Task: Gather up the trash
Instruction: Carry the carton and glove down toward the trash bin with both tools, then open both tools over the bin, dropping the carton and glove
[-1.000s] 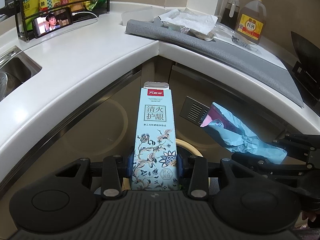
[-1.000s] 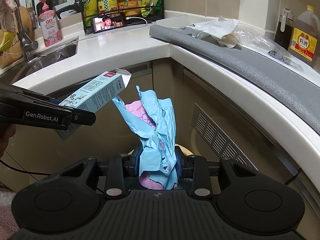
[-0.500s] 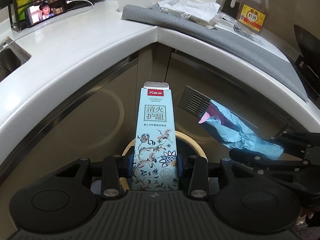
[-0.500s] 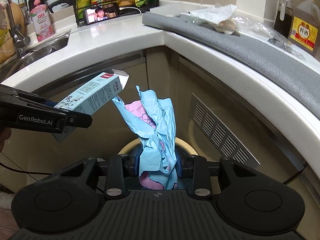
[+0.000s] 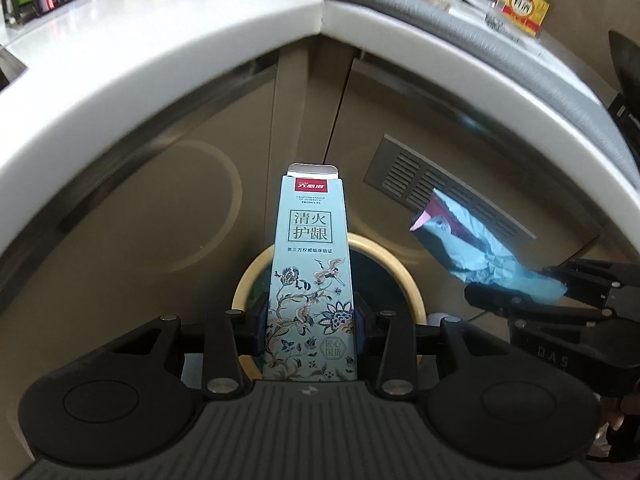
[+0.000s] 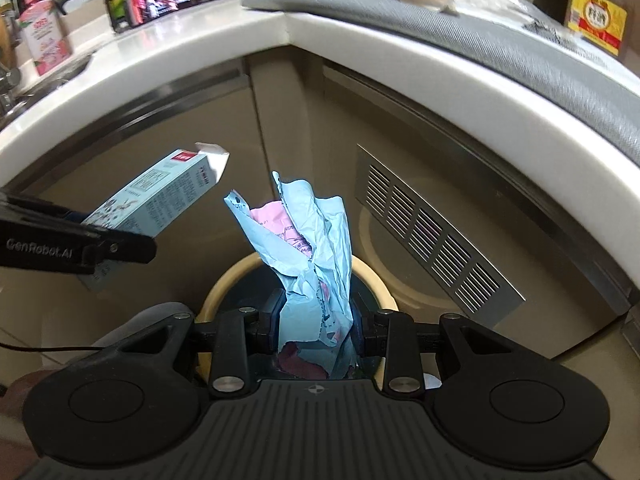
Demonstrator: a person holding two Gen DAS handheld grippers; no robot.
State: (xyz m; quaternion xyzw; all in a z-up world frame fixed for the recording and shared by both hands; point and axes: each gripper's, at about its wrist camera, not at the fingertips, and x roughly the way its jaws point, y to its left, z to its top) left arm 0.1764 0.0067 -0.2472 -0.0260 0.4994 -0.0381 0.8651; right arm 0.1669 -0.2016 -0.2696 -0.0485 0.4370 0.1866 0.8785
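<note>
1. L gripper (image 5: pixel 310 320) is clamped on a light-blue toothpaste box (image 5: pixel 310 280) w/ floral print; both pads press its sides. Box stands upright along the fingers, open flap at its far end, directly above the bin.
2. Trash bin (image 5: pixel 408 280): round, cream rim, dark inside, on the floor in front of the corner cabinet. L view shows its rim on both sides of the box.
3. R gripper (image 6: pixel 318 328) is clenched on a crumpled blue-and-pink wrapper (image 6: pixel 308 240); the wad sticks up past the fingers, also over the bin (image 6: pixel 224 284).
4. L view only: wrapper (image 5: pixel 480 248) seen side-on, to the right of the bin, held by the R gripper (image 5: pixel 520 292) reaching in from the right edge.
5. R view only: box (image 6: pixel 160 200) seen tilted, upper-left of the bin, w/ L gripper's finger (image 6: pixel 80 244) marked "GenRobot.AI" across it; pink soap bottle (image 6: pixel 40 36) and sink edge far left on the counter.
6. Both views: white countertop (image 5: pixel 160 60) curving above the bin, grey mat (image 5: pixel 400 0) on it, cooking-wine jug (image 6: pixel 596 20) at far right, vent grille (image 6: pixel 432 248) in the cabinet to the right of the bin.
</note>
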